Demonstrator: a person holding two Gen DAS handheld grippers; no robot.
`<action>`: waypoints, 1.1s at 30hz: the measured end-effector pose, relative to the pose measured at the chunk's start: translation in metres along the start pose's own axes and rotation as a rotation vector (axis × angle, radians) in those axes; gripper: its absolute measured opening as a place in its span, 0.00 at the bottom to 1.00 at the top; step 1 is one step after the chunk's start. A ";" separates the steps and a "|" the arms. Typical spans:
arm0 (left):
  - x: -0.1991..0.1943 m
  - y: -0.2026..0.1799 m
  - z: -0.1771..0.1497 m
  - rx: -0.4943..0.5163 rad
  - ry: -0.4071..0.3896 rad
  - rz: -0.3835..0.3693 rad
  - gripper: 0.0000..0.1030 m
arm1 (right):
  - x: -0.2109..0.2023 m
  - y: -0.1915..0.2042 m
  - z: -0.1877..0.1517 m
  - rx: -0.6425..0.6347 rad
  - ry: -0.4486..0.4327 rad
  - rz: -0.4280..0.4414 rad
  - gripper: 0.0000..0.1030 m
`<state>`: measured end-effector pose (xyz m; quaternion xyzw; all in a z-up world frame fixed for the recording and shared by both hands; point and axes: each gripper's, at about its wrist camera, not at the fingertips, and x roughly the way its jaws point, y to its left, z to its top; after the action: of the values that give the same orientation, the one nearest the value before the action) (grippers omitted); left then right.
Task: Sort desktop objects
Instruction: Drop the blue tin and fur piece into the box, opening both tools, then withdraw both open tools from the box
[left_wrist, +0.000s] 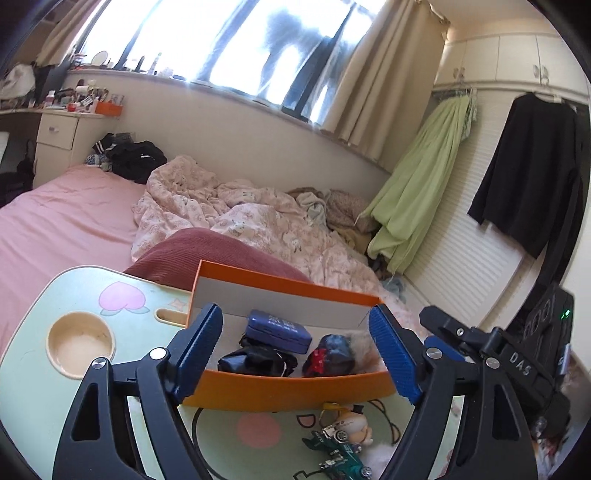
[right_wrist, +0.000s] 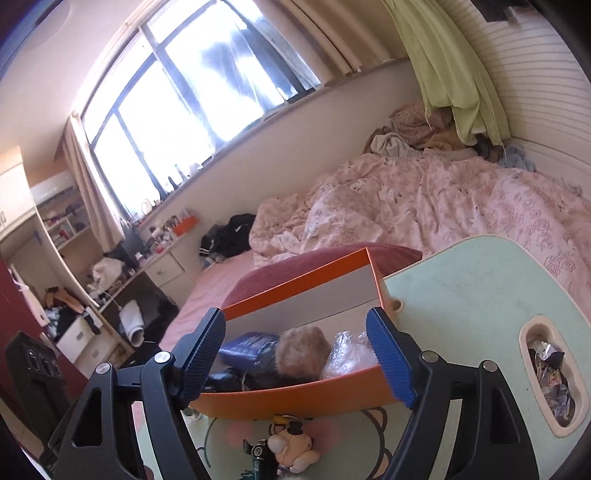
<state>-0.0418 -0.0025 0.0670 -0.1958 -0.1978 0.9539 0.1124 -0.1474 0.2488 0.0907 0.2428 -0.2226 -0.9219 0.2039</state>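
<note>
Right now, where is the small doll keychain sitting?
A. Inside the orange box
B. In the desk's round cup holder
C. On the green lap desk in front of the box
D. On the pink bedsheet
C: the doll keychain lies on the green lap desk, on the near side of the orange box beside the green toy car, not inside the box.

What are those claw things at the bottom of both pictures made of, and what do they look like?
The left gripper and right gripper look alike: black angular linkage arms with triangular cut-outs and silver pivot screws, each ending in two ribbed blue fingers. The right gripper's body, seen from the left wrist camera, bears white lettering "DAS".
</note>
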 end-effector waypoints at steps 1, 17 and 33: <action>-0.008 0.000 0.002 -0.003 -0.005 -0.018 0.79 | -0.004 0.000 0.000 0.005 -0.008 0.000 0.76; -0.028 0.016 -0.016 0.134 0.314 0.253 0.79 | -0.059 0.036 -0.059 -0.223 0.171 -0.191 0.78; -0.017 0.089 -0.020 0.006 0.327 0.391 0.79 | -0.058 0.028 -0.095 -0.229 0.176 -0.260 0.79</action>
<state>-0.0308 -0.0802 0.0183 -0.3816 -0.1325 0.9138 -0.0430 -0.0421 0.2240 0.0513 0.3243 -0.0641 -0.9351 0.1280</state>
